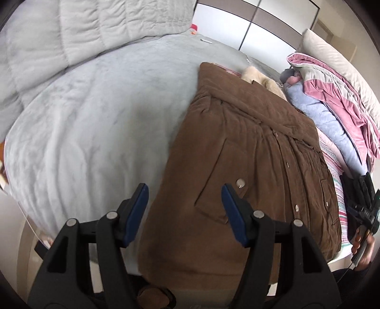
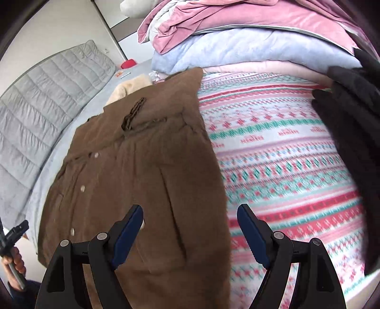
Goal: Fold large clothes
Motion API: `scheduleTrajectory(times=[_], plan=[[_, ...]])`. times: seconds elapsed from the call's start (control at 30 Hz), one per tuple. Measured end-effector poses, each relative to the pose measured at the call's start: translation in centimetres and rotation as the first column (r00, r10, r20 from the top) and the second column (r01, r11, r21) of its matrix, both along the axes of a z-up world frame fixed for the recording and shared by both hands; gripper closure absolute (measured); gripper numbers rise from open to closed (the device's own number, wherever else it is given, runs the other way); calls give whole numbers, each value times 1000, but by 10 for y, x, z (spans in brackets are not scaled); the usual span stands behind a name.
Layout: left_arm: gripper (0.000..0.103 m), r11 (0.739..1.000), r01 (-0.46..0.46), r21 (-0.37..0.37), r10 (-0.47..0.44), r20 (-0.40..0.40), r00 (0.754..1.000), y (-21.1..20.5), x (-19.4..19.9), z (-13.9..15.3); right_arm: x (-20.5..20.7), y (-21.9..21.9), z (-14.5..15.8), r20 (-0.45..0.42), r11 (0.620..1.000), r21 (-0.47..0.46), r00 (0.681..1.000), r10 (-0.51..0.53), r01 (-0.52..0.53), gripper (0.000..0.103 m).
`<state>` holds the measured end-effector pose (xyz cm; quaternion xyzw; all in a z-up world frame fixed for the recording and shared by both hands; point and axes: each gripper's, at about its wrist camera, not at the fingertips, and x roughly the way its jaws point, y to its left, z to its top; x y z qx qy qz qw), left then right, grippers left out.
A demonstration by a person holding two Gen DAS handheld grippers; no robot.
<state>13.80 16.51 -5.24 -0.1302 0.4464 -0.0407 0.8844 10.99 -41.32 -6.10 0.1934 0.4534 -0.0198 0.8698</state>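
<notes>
**Brown coat laid lengthwise on the bed, both grippers spread above it**

Nearest in the left wrist view, the left gripper [image 1: 185,209] hangs with its two blue-padded jaws spread, nothing between them, over the coat's near left edge. In the right wrist view the right gripper [image 2: 190,228] is likewise spread wide and holds nothing, poised over the coat's near right edge where it meets the patterned blanket [image 2: 285,154].

One brown coat [image 1: 249,166] lies flat on the grey bedspread [image 1: 83,118], front up, its snap-button row running along its length. Its long axis runs away from the cameras: hem end nearest, cream fur collar [image 1: 258,78] at the far end. Its sides look folded in, giving a long narrow shape.

Right of the coat, one dark garment [image 2: 351,114] lies on the patterned blanket. Beyond it stands one stack of bedding: a pale pink layer, a light blue blanket [image 2: 237,54] and a pink quilt [image 2: 237,16]. A grey quilted headboard [image 1: 95,28] backs the bed on the far left.
</notes>
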Motion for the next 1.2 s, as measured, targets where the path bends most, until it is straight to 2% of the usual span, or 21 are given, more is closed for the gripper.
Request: scheduleTrajectory(times=[0.13,0.2,0.27,0.3,0.43,0.57,0.63,0.73,0.9,1.0,1.07,1.13,1.2], plan=[[39,999,-19,-50,17,-31,999,16,-20,-17,-26,0,-9,-19,999,39,1000,14,-13,20],[39,997,-30,-68,27,-37,999,22,-28,-23,-40,-5,-15,-20,994,113,1000,12,-9,20],[46,995,-38,-93,33,-56,998,26,-33,-30,-53,-11,-22,-24,982,190,1000,-7,12,20],[46,994,-37,-101,32,-59,998,26,-35,-33,-62,-17,-30,-35,969,243,999,-32,39,20],[48,996,-43,-79,37,-80,996,16,-41,-48,-85,-28,-50,-69,932,348,994,-85,103,20],[48,997,-33,-70,26,-100,995,6,-43,-60,-98,-34,-60,-51,879,465,994,-95,108,21],[48,997,-38,-65,30,-118,993,5,-42,-64,-100,-34,-63,-63,879,460,992,-107,124,21],[48,994,-52,-98,37,-145,989,5,-44,-69,-101,-29,-63,-55,888,446,994,-95,109,24],[48,995,-49,-93,36,-138,990,2,-44,-70,-101,-16,-59,-15,891,453,999,-39,41,38],[56,996,-35,-78,25,-125,992,-2,-47,-70,-98,-5,-64,-35,893,448,999,-22,35,44],[61,996,-36,-86,26,-118,993,-3,-48,-68,-99,-1,-61,-6,892,452,1000,-17,18,50],[62,996,-36,-83,26,-116,993,-4,-46,-69,-103,-3,-52,61,878,479,998,-22,-10,51],[62,995,-39,-92,28,-119,992,-2,-45,-71,-105,-5,-48,90,874,485,996,-29,-19,51]])
